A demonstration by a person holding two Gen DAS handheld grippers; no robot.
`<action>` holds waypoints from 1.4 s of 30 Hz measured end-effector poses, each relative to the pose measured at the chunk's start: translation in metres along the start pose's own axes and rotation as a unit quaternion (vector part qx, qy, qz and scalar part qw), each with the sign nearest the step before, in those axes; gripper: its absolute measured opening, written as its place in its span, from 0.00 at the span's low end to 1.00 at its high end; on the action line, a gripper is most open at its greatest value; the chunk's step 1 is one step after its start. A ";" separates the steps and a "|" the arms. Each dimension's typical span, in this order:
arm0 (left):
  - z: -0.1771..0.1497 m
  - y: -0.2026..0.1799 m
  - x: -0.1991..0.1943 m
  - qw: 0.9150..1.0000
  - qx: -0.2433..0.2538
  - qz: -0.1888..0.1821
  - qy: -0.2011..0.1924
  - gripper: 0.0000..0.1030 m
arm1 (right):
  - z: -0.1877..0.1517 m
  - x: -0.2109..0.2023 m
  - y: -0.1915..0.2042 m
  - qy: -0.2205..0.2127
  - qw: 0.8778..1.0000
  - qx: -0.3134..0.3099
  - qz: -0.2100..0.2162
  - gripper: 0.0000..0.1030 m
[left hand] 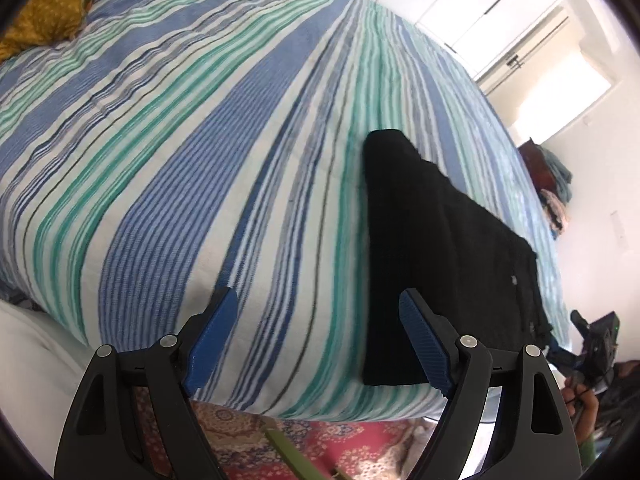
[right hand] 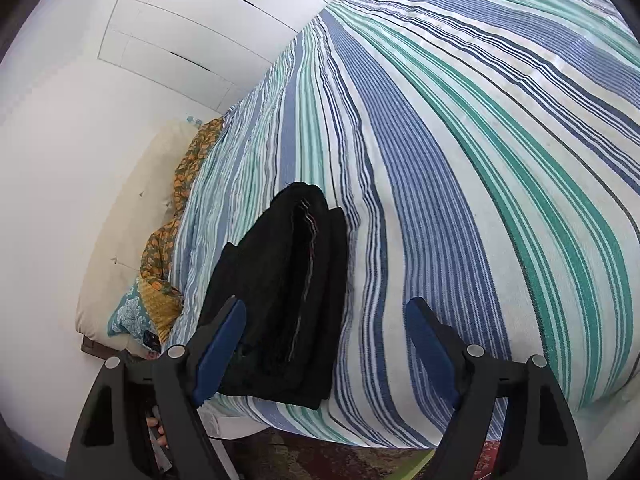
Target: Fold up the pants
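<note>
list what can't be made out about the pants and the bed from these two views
- Left wrist view: the near corner of the pants is covered by the left tool, whose right finger lies over it.
- Right wrist view: the pants' inner layers sit in dark folds; how many is unclear.
- Both views: the bed runs off the picture edge.
- Left wrist view: the clothes pile is too small to identify.

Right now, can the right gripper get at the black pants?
Probably yes. The right gripper is open and empty, and the black pants lie on the striped bedspread near the bed edge, by its left finger. Nothing lies between them.
</note>
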State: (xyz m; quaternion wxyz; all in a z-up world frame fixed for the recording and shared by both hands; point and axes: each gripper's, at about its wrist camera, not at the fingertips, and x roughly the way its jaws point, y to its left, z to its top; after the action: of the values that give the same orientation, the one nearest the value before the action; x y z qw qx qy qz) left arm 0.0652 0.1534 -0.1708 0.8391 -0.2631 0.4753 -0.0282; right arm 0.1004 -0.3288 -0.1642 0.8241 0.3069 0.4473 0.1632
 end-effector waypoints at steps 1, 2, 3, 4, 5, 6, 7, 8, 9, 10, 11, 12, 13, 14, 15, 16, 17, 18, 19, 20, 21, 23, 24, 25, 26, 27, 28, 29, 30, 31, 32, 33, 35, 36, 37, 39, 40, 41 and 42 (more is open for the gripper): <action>0.004 -0.004 0.001 1.000 0.006 -0.015 0.007 0.82 | 0.003 0.001 0.004 0.006 1.000 0.003 0.014 0.79; 0.008 -0.009 0.003 0.999 0.010 -0.028 0.015 0.82 | 0.007 0.003 0.009 0.013 0.999 0.005 0.032 0.79; 0.012 -0.015 0.008 0.998 0.012 -0.045 0.031 0.82 | 0.010 0.006 0.015 0.025 0.998 0.006 0.054 0.79; 0.017 -0.019 0.014 0.997 0.013 -0.064 0.051 0.82 | 0.014 0.013 0.021 0.043 0.996 0.005 0.077 0.79; 0.022 -0.024 0.021 0.994 0.014 -0.079 0.068 0.82 | 0.017 0.022 0.026 0.069 0.993 0.004 0.096 0.79; 0.025 -0.030 0.027 0.993 0.019 -0.086 0.078 0.82 | 0.020 0.032 0.032 0.094 0.991 0.000 0.098 0.79; 0.028 -0.035 0.033 0.992 0.028 -0.086 0.088 0.82 | 0.021 0.041 0.036 0.109 0.990 -0.009 0.085 0.79; 0.030 -0.040 0.041 0.991 0.040 -0.083 0.100 0.82 | 0.023 0.050 0.039 0.125 0.989 -0.021 0.070 0.79; 0.031 -0.045 0.049 0.989 0.049 -0.079 0.115 0.82 | 0.023 0.059 0.040 0.142 0.988 -0.029 0.058 0.79; 0.031 -0.048 0.057 0.987 0.055 -0.075 0.133 0.82 | 0.023 0.069 0.039 0.159 0.986 -0.030 0.049 0.79; 0.029 -0.052 0.066 0.984 0.060 -0.069 0.150 0.82 | 0.022 0.079 0.036 0.178 0.983 -0.027 0.039 0.79; 0.027 -0.055 0.074 0.982 0.065 -0.065 0.166 0.82 | 0.021 0.086 0.034 0.187 0.982 -0.025 0.030 0.79; 0.025 -0.059 0.079 0.979 0.072 -0.064 0.178 0.82 | 0.022 0.092 0.032 0.193 0.981 -0.024 0.026 0.79; 0.024 -0.063 0.084 0.978 0.078 -0.064 0.184 0.82 | 0.022 0.099 0.030 0.204 0.978 -0.023 0.027 0.79; 0.023 -0.065 0.086 0.977 0.081 -0.063 0.187 0.82 | 0.023 0.106 0.029 0.214 0.976 -0.023 0.021 0.77; 0.024 -0.067 0.088 0.977 0.081 -0.061 0.188 0.82 | 0.025 0.111 0.027 0.218 0.976 -0.026 0.005 0.76; 0.025 -0.068 0.087 0.977 0.080 -0.061 0.189 0.82 | 0.029 0.115 0.026 0.221 0.975 -0.029 -0.011 0.75; 0.025 -0.069 0.088 0.977 0.077 -0.060 0.188 0.82 | 0.032 0.118 0.024 0.224 0.974 -0.034 -0.033 0.75; 0.026 -0.069 0.088 0.977 0.075 -0.060 0.189 0.82 | 0.033 0.122 0.023 0.230 0.972 -0.034 -0.037 0.76; 0.027 -0.067 0.088 0.977 0.073 -0.060 0.190 0.82 | 0.033 0.125 0.019 0.240 0.970 -0.028 -0.030 0.76; 0.026 -0.067 0.087 0.977 0.074 -0.060 0.188 0.77 | 0.032 0.128 0.016 0.250 0.968 -0.019 -0.021 0.76; 0.025 -0.075 0.084 0.979 0.088 -0.053 0.178 0.58 | 0.031 0.135 0.014 0.269 0.963 -0.005 0.016 0.65; 0.027 -0.078 0.079 0.979 0.097 -0.051 0.171 0.45 | 0.031 0.136 0.015 0.272 0.962 -0.003 0.033 0.56; 0.031 -0.081 0.074 0.980 0.104 -0.054 0.163 0.37 | 0.030 0.133 0.015 0.269 0.962 -0.002 0.048 0.51; 0.035 -0.085 0.065 0.980 0.109 -0.060 0.154 0.35 | 0.032 0.130 0.018 0.264 0.962 -0.002 0.064 0.43; 0.041 -0.088 0.057 0.981 0.111 -0.068 0.144 0.34 | 0.035 0.127 0.022 0.257 0.963 -0.003 0.078 0.38; 0.048 -0.092 0.050 0.982 0.112 -0.073 0.133 0.34 | 0.039 0.123 0.030 0.248 0.964 -0.004 0.095 0.35; 0.055 -0.096 0.043 0.983 0.116 -0.074 0.119 0.34 | 0.045 0.120 0.037 0.239 0.965 -0.009 0.111 0.34; 0.064 -0.101 0.036 0.984 0.123 -0.071 0.103 0.34 | 0.052 0.118 0.049 0.231 0.966 -0.020 0.119 0.34; 0.072 -0.104 0.031 0.985 0.131 -0.067 0.088 0.34 | 0.061 0.116 0.062 0.221 0.967 -0.034 0.125 0.34; 0.083 -0.108 0.027 0.986 0.139 -0.063 0.069 0.34 | 0.071 0.116 0.074 0.212 0.967 -0.050 0.131 0.34; 0.094 -0.110 0.023 0.987 0.141 -0.061 0.052 0.34 | 0.081 0.117 0.087 0.202 0.968 -0.067 0.133 0.34; 0.115 -0.112 0.023 0.988 0.137 -0.062 0.024 0.34 | 0.103 0.121 0.107 0.183 0.970 -0.093 0.130 0.34; 0.124 -0.111 0.026 0.989 0.135 -0.059 0.014 0.36 | 0.113 0.125 0.114 0.176 0.971 -0.099 0.128 0.34; 0.129 -0.108 0.033 0.990 0.133 -0.052 0.009 0.42 | 0.122 0.130 0.119 0.169 0.972 -0.108 0.124 0.34; 0.128 -0.097 0.057 0.991 0.131 -0.004 0.008 0.60 | 0.133 0.142 0.117 0.159 0.975 -0.113 0.104 0.36; 0.123 -0.090 0.073 0.990 0.133 0.036 0.016 0.64 | 0.135 0.151 0.111 0.159 0.977 -0.113 0.088 0.37; 0.115 -0.084 0.087 0.987 0.141 0.078 0.027 0.63 | 0.134 0.159 0.102 0.162 0.978 -0.117 0.060 0.40; 0.104 -0.078 0.098 0.980 0.155 0.115 0.046 0.63 | 0.130 0.169 0.091 0.165 0.979 -0.121 0.016 0.43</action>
State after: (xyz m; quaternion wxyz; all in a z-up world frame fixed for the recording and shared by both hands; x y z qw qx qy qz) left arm 0.2193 0.1004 -0.1687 0.8447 -0.0717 0.5301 -0.0172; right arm 0.3022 -0.2146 -0.1588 0.7675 0.1811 0.5489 0.2774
